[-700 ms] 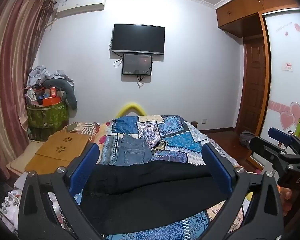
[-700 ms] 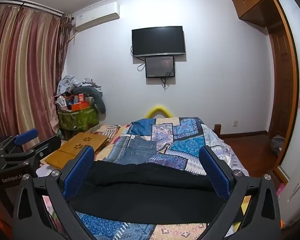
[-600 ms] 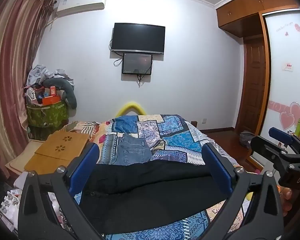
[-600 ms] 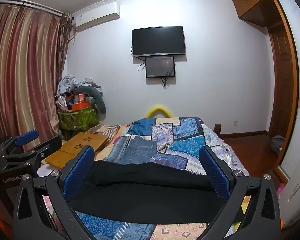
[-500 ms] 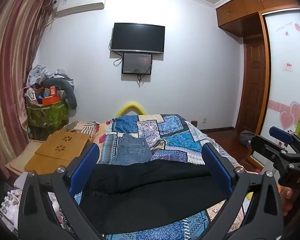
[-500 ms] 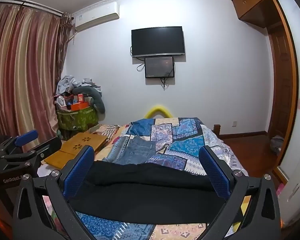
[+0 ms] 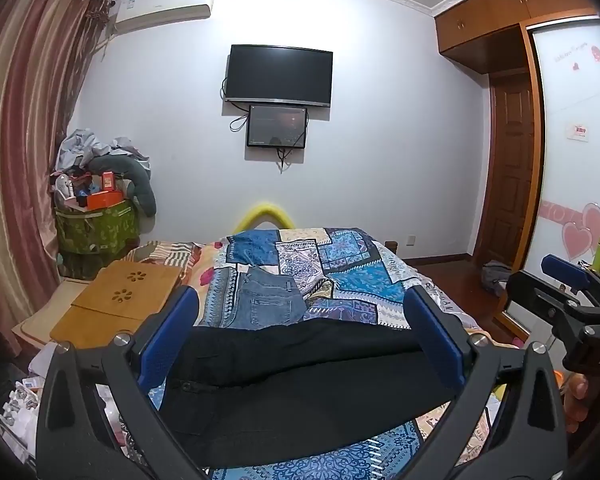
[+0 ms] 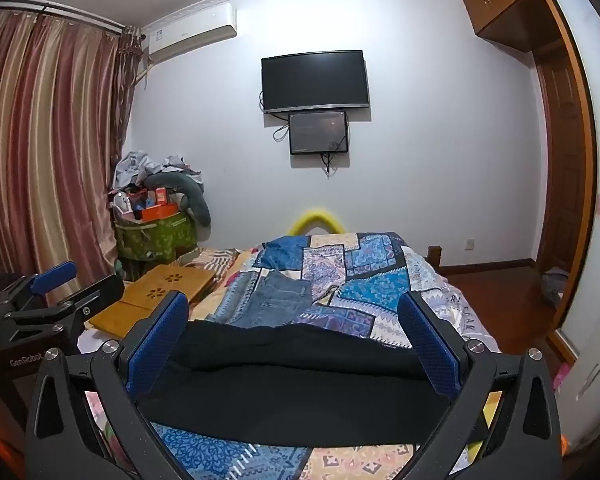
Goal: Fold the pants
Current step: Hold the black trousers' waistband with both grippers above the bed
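Note:
Black pants (image 7: 300,384) lie spread across the near end of the bed; they also show in the right wrist view (image 8: 300,384). My left gripper (image 7: 302,312) is open and empty, held above the pants. My right gripper (image 8: 294,316) is open and empty, also above them. Each gripper shows at the edge of the other's view: the right gripper (image 7: 568,296) and the left gripper (image 8: 56,292). Folded blue jeans (image 7: 266,300) lie beyond the black pants on the bed, seen too in the right wrist view (image 8: 280,300).
The bed has a blue patchwork cover (image 7: 352,276). A wooden lap desk (image 7: 120,296) lies at the bed's left. A green bin piled with clutter (image 7: 96,220) stands by the curtain. A TV (image 7: 278,76) hangs on the far wall. A wardrobe and door (image 7: 512,184) are at the right.

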A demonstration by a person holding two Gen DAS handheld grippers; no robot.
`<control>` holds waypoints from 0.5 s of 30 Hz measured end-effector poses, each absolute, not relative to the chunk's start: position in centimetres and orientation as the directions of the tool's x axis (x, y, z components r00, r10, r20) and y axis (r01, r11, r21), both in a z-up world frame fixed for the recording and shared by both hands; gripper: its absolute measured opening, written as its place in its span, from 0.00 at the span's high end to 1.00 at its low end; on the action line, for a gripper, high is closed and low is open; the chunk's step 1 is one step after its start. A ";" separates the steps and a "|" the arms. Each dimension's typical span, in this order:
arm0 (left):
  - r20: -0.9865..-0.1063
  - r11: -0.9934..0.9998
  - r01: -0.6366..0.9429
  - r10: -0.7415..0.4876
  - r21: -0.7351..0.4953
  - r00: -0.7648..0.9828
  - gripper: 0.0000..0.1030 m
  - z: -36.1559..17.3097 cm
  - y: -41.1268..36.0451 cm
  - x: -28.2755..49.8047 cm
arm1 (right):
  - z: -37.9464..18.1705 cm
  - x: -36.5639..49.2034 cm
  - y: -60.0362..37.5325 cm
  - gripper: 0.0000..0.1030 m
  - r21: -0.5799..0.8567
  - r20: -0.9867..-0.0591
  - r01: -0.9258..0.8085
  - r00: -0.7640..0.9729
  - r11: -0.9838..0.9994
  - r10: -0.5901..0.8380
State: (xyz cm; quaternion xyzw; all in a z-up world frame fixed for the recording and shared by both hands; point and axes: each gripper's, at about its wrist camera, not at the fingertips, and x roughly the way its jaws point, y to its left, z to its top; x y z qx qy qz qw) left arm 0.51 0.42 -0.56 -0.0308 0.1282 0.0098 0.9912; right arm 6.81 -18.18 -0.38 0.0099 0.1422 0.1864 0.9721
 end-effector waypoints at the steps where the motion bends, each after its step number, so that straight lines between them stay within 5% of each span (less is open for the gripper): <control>1: -0.254 0.998 -0.028 0.013 -0.058 0.967 0.00 -0.6 0.5 0.5 | -0.3 6.9 -18.2 0.00 0.072 -0.273 -0.360 0.890 0.930 0.366; 15: -0.253 0.998 -0.036 0.021 -0.057 0.967 0.00 -0.9 0.5 0.4 | -0.3 6.5 -18.3 0.00 0.070 -0.261 -0.360 0.893 0.930 0.365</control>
